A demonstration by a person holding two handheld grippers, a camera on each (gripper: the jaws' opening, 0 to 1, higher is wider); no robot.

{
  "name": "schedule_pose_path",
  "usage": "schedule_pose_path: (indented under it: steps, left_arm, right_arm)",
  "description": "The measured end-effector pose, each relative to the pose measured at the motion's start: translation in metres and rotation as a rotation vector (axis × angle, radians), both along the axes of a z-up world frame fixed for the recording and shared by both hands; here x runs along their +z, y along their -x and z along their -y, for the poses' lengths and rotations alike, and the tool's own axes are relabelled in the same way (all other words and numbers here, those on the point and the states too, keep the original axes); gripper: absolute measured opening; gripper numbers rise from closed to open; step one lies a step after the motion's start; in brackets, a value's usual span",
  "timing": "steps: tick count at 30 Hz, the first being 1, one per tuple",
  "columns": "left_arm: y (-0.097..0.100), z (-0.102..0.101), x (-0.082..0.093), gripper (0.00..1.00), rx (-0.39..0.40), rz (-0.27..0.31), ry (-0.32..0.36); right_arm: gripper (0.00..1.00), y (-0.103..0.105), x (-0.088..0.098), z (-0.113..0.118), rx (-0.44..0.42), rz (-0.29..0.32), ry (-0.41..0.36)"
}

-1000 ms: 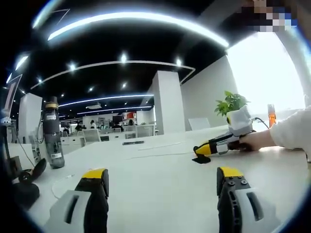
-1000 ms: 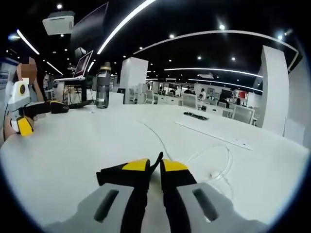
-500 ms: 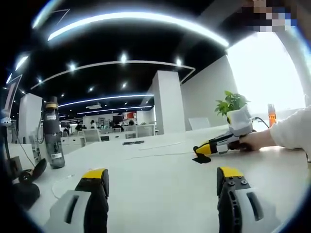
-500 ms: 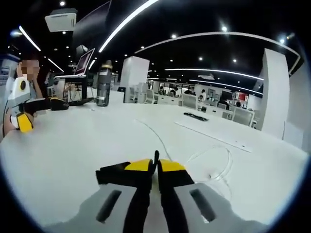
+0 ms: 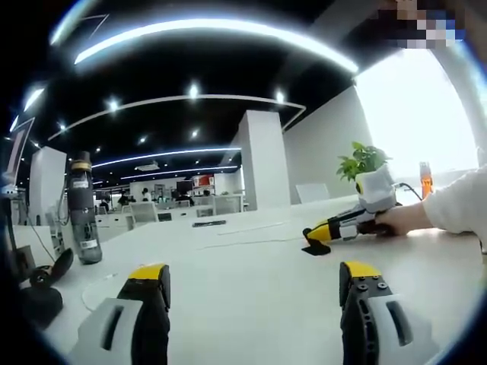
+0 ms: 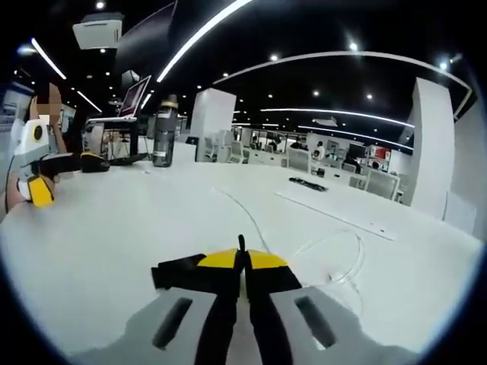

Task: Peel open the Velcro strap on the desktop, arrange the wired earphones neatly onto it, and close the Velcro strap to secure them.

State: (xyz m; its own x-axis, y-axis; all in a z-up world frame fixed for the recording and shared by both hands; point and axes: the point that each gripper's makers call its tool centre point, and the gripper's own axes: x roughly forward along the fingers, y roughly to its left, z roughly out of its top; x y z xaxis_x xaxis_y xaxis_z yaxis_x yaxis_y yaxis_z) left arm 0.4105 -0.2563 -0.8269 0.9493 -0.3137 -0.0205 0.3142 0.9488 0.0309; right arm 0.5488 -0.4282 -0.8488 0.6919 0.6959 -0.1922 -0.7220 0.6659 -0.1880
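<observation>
yellow-tipped black gripper [image 6: 241, 262], white sleeve [image 5: 456, 205]

Dark ceiling, bright strip lights [image 5: 213, 30]; window [image 5: 418, 114] blown out; fisheye bending edges; slight softness throughout.

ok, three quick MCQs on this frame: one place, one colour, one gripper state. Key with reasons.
1. Where does the dark bottle stand in the left gripper view?
A. far left on the desk
B. beside the plant
C. between the jaws

2. What colour are the jaw tips of the left gripper?
A. red
B. yellow
C. green

3. How does the right gripper stand?
A. wide open
B. shut on the black Velcro strap
C. shut on the earphones

Key: A, it stands at the left edge; B, yellow pads; B, a black tab sticks up between the closed jaws.
</observation>
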Motion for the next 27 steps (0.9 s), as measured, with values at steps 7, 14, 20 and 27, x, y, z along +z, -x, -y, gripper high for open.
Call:
schedule_pose_path:
  steps: [7,14,20,27]
  left_arm:
    - [-0.002,-0.002,-0.002,0.94,0.013,-0.007,-0.011]
    - [-0.004,-0.003,-0.006,0.94,0.024,-0.025,-0.033]
    - [-0.004,-0.005,-0.007,0.94,0.034,-0.029,-0.037]
    - [-0.004,-0.006,-0.007,0.94,0.036,-0.028,-0.038]
  right_arm:
    - [0.04,0.003,0.003,-0.002,0.014,-0.002,-0.021]
    - [0.04,0.019,0.007,-0.009,0.068,-0.010,-0.057]
    - [0.03,0.038,-0.001,-0.013,0.111,0.001,0.033]
    - [0.03,0.043,-0.003,-0.011,0.093,-0.041,0.015]
